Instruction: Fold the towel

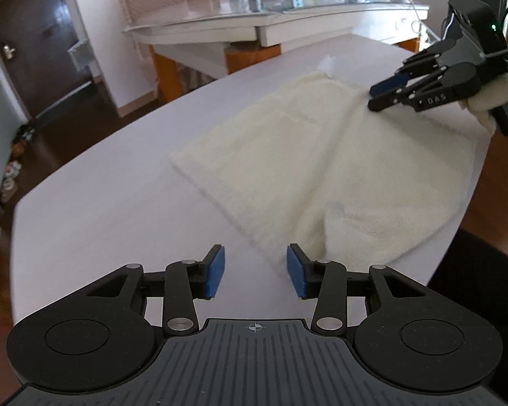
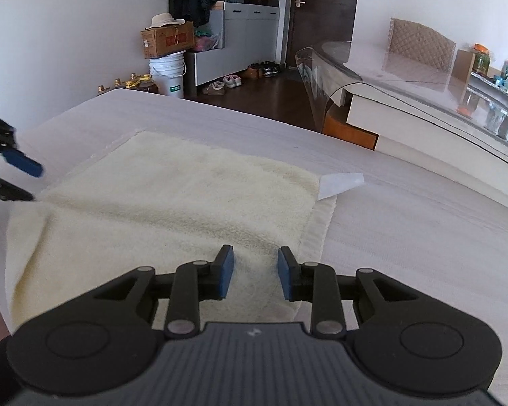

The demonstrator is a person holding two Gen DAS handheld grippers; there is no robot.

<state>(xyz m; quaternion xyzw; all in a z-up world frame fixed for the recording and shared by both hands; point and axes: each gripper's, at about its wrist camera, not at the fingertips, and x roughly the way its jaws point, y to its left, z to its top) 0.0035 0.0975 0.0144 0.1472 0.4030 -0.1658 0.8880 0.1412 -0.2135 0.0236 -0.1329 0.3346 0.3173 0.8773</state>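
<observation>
- Nearest to us, our left gripper (image 1: 255,272) has its blue pads parted with nothing between them; bare table (image 1: 118,209) lies under them.
- Just ahead and to the right of that tool sits the near corner of the cream towel (image 1: 321,155), where a loose flap lies doubled over.
- Our right gripper (image 2: 255,275) hovers over the towel's other end, jaws partly apart and empty, terry showing through the gap.
- From the right tool, the towel runs ahead and to the left; its hemmed edge lies just to the right of the fingertips.
- We judge the towel's long axis runs between our two tools, so each hand has its own end within reach.
- The left hand looks nearer its corner; the right sits inboard of the hem.
- Farthest off, a small white tag (image 2: 340,182) lies at the towel's far corner.
</observation>
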